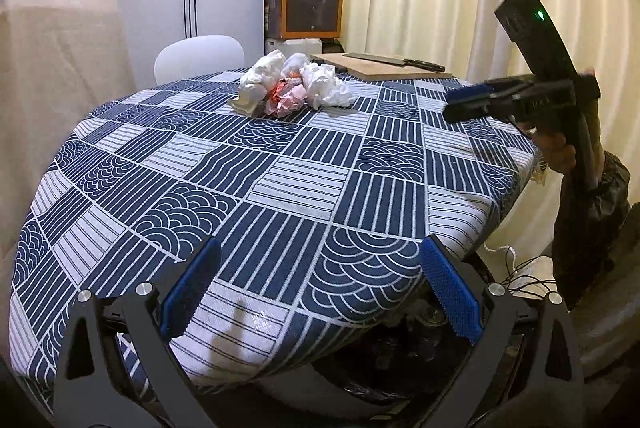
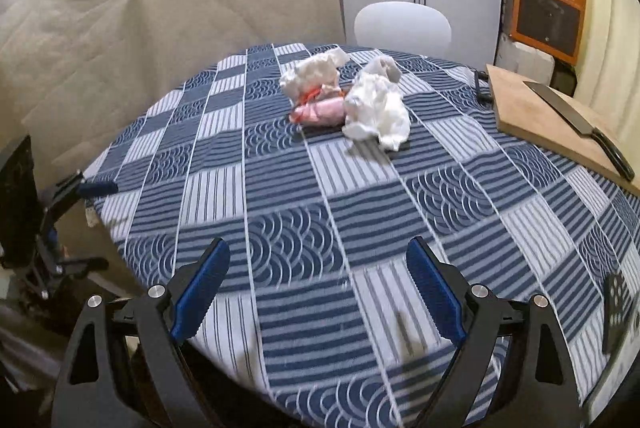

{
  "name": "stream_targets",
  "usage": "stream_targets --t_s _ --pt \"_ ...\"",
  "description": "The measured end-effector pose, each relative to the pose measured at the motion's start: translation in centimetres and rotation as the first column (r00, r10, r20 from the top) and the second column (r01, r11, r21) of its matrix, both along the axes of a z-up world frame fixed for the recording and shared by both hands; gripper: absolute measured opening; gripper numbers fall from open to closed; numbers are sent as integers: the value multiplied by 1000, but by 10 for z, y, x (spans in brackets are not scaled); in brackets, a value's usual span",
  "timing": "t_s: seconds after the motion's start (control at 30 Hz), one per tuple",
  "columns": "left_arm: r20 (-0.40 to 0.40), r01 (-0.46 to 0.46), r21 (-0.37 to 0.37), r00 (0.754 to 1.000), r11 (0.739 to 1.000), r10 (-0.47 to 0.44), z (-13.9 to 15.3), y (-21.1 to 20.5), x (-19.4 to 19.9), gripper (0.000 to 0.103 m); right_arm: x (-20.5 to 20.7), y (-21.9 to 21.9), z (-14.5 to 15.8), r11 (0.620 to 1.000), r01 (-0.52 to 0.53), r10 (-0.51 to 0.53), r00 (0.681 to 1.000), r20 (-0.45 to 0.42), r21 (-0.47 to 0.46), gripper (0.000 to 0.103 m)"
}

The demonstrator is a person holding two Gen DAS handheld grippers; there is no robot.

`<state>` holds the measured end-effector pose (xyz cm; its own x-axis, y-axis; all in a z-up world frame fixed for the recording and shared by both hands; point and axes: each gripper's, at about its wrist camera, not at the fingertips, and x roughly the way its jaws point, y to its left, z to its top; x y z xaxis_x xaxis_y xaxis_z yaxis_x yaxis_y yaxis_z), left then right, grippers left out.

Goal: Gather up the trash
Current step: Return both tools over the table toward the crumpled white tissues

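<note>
- Trash = heap of crumpled paper [image 2: 352, 99], white bits + a pink bit, on the far side of the table [image 2: 280, 268], well apart from both grippers.
- Right gripper [image 2: 318, 292]: jaws wide, nothing btwn them, over the near table edge.
- Left gripper [image 1: 320, 288]: jaws wide too, empty, near its own table edge. A dark bin w/ black liner [image 1: 380, 388] seems to sit just below; can't see it well.
- What could go wrong:
  - Heap is loose. A grab on 1 wad could leave the rest, or knock bits off the table.
  - Paper is soft, so pads could slip + drop it on the way to the bin.
  - Pinch too low + the cloth [image 1: 280, 187] could bunch up w/ the paper and drag.
  - Both grippers going in at once could bump.
- Other stuff:
  - Cutting board [image 2: 540, 115] w/ a big knife [image 2: 580, 127] on it, just beside the heap's right. Sharp, so stay clear.
  - White chair [image 2: 402, 23] behind the table, orange box [image 2: 548, 11] in the corner.
- Nothing sits btwn grippers + heap, path looks open.
</note>
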<state>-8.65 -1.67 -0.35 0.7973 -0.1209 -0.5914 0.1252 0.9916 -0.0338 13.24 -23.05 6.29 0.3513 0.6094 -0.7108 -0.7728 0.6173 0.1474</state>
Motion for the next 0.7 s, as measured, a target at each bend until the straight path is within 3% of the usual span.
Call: stream_targets --t_s 0.27,0.57,0.7 --pt "-29 -26 -49 999 998 25 1 15 20 97 34 32 -4 999 40 -40 999 -31 1 85" --pt "-39 -59 -39 998 997 57 13 28 59 97 71 55 0 997 75 -74 995 -72 14 85" --pt "-41 -46 -46 998 998 44 21 30 76 97 90 60 1 994 106 -103 989 -103 32 80"
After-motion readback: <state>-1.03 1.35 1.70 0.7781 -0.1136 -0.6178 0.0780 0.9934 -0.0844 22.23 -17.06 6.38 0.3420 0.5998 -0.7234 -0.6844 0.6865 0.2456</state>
